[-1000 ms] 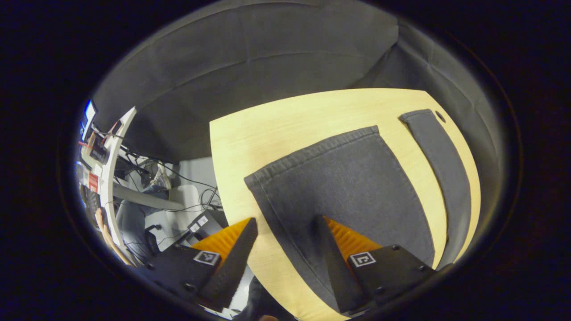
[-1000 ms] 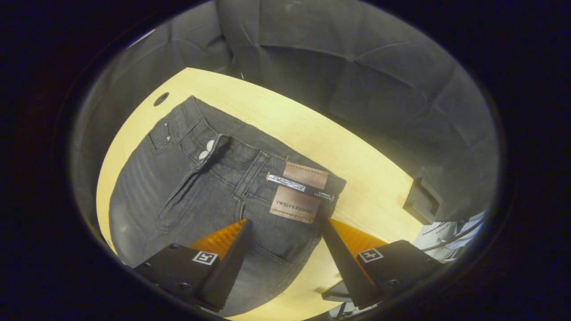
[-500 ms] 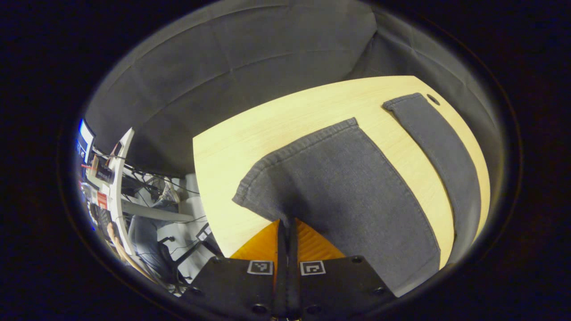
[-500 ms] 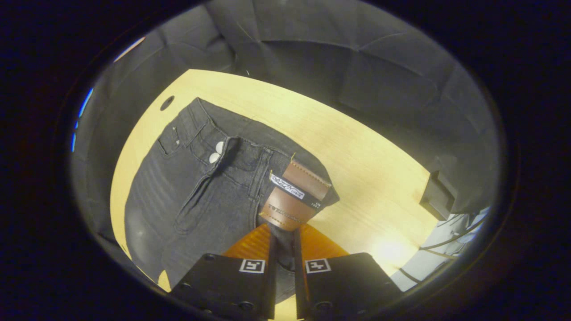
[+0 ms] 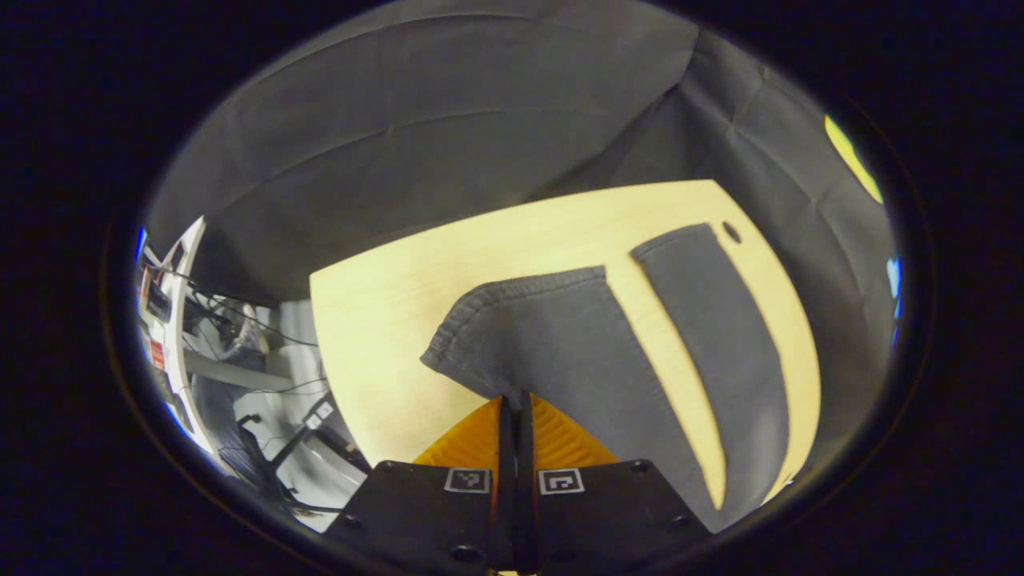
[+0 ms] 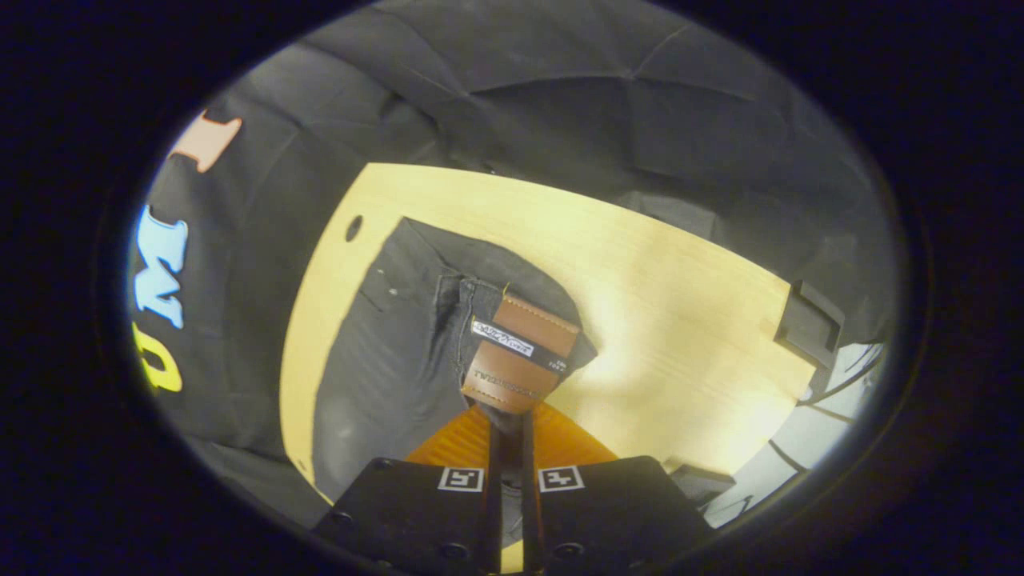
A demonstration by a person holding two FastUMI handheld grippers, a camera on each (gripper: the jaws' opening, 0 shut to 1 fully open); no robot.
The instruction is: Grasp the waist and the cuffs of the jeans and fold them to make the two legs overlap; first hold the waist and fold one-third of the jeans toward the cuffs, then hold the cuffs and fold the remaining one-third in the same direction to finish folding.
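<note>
One pair of jeans [image 5: 560, 352] on one table [image 5: 376, 320], with two legs counted in the left gripper view. Two grippers: left gripper [image 5: 512, 408], right gripper [image 6: 510, 420]. One brown waist patch [image 6: 518, 352]; one round hole [image 6: 353, 228] in the tabletop.

The jeans [image 5: 560, 344] are a dark charcoal grey denim. At their waist sits a brown leather patch [image 6: 520, 352] crossed by a black-and-white label, and the table [image 6: 680, 320] is pale yellow wood grain.
</note>
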